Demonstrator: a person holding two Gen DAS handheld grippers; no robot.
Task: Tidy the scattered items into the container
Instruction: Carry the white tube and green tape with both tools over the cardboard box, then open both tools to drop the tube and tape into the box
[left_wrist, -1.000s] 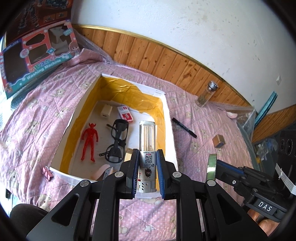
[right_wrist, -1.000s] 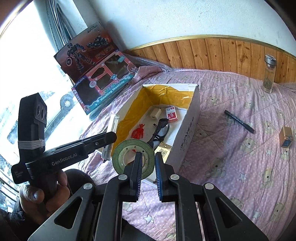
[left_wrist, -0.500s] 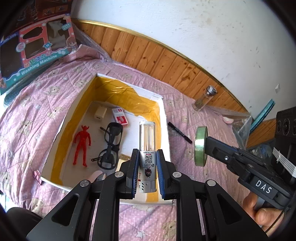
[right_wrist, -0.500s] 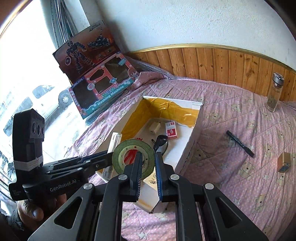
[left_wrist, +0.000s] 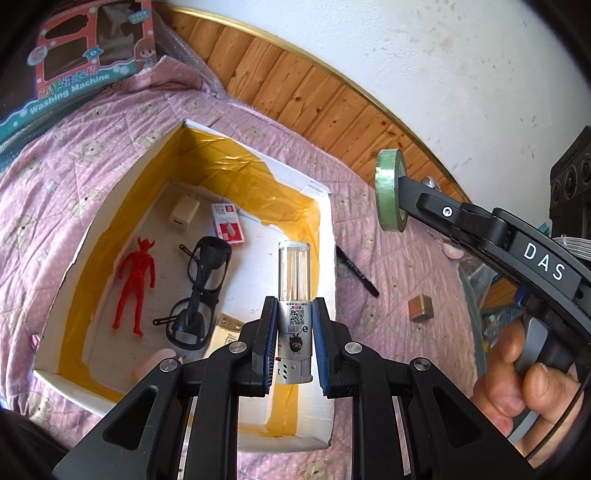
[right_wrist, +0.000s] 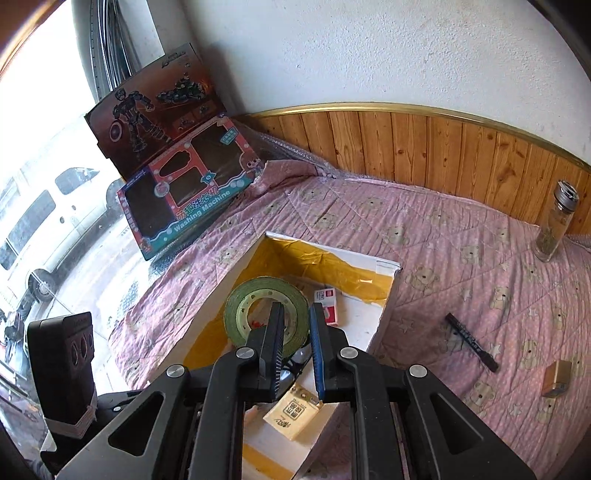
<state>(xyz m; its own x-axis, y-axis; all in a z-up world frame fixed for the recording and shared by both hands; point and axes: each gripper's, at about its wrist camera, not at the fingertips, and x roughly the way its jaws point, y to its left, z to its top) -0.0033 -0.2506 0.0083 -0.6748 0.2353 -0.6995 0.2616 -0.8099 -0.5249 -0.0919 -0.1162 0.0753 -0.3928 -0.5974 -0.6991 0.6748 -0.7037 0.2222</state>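
The left tongs (left_wrist: 293, 347) are clenched on a clear tube with a silver labelled base (left_wrist: 294, 295) and hold it upright above the near right part of the open cardboard box (left_wrist: 328, 229). The box stands on a bed with a pink quilt (right_wrist: 443, 240), and its inner walls are lined with yellow tape.

On the floor of the box lie a red toy figure (left_wrist: 133, 280), a pair of black glasses (left_wrist: 199, 288), a small white charger (left_wrist: 184, 214) and a red and white pack (left_wrist: 229, 229). A yellow paper packet (right_wrist: 293, 413) lies near the front wall, partly behind the tongs.

The right tongs (right_wrist: 297, 343) grasp a roll of green tape (right_wrist: 266, 310) by its rim. In the right wrist view the roll is in front of the box opening. In the left wrist view the same roll (left_wrist: 389, 192) hangs in the air to the right of the box, on edge.

Outside the box, on the quilt, a black marker (right_wrist: 471, 347) lies just beside the right wall. A small brown block (right_wrist: 556, 378) is further right, and a glass bottle with a metal cap (right_wrist: 554, 225) stands upright near the wooden wall panel. Two toy boxes (right_wrist: 184, 199) lean by the window.
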